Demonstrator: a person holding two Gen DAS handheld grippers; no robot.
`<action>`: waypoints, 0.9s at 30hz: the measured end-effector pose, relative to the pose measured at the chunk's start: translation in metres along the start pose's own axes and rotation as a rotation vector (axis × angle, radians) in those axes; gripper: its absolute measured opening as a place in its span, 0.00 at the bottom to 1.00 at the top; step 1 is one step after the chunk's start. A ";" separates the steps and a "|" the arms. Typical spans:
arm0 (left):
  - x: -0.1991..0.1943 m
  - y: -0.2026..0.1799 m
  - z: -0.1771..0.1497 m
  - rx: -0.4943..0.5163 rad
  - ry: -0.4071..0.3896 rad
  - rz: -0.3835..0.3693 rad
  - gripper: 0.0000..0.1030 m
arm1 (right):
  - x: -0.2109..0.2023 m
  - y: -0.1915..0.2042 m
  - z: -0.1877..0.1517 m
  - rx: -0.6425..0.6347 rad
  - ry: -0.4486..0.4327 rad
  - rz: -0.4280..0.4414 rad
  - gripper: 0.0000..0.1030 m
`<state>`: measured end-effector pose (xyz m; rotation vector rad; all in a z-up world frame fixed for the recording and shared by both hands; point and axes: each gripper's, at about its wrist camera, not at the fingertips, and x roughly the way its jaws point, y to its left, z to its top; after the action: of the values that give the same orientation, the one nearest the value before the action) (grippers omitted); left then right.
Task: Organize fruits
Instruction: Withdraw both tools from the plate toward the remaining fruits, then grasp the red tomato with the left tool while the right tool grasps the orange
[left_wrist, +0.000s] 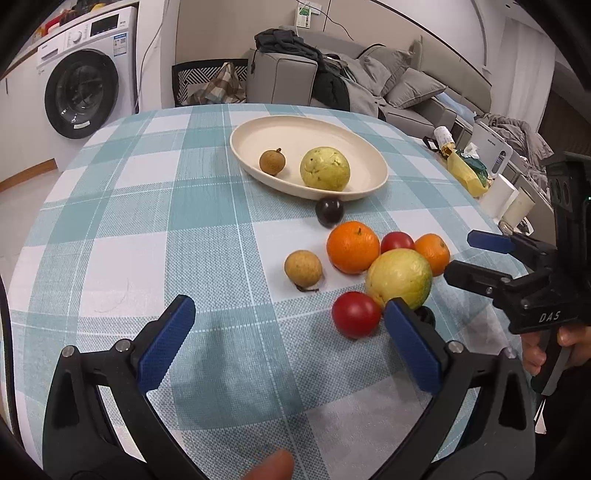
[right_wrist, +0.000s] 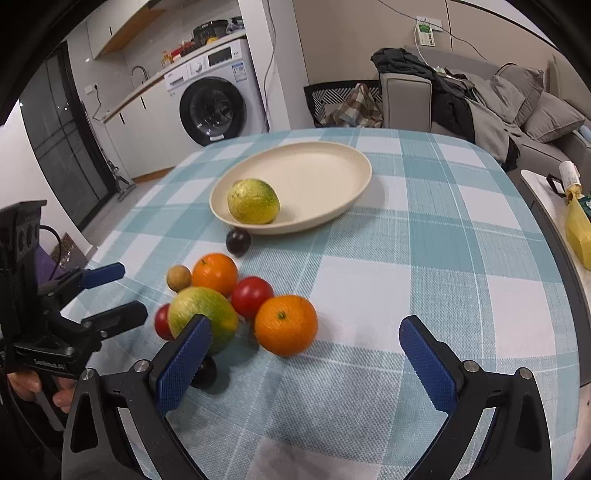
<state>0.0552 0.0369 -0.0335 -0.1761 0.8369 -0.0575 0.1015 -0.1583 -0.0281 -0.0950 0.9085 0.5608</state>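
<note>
While both grippers hover with their fingers spread wide and holding nothing, most of the fruit sits loose on the checked counter (left_wrist: 110, 206) near the cream oval plate (right_wrist: 332, 162). The plate already carries a yellow-green guava (left_wrist: 325, 168) and a longan (left_wrist: 272, 161). Outside it lie a dark plum (left_wrist: 329, 211) just beside the rim, two oranges (right_wrist: 286, 325), two red tomatoes (left_wrist: 355, 314), another longan (left_wrist: 303, 267) and a second guava (left_wrist: 399, 277), packed so that several touch.

The left gripper (left_wrist: 288, 336) is low beside the near tomato; the right gripper (right_wrist: 303, 354) faces the nearer orange. The crowding looks like the main hazard: fingers closing around one round fruit may nudge its neighbours and send them rolling toward the counter edge. A tomato could also bruise or split under a hard squeeze.
</note>
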 end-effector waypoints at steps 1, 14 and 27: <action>0.001 -0.001 -0.001 0.004 0.004 -0.001 0.99 | 0.001 0.000 -0.001 -0.003 0.008 -0.006 1.00; 0.019 -0.015 -0.008 0.038 0.078 0.002 0.99 | 0.018 0.002 -0.006 -0.050 0.090 -0.010 0.85; 0.029 -0.020 -0.003 0.071 0.094 -0.006 0.85 | 0.023 0.006 -0.002 -0.085 0.096 0.026 0.58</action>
<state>0.0729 0.0138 -0.0533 -0.1100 0.9268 -0.1012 0.1085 -0.1443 -0.0461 -0.1883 0.9799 0.6237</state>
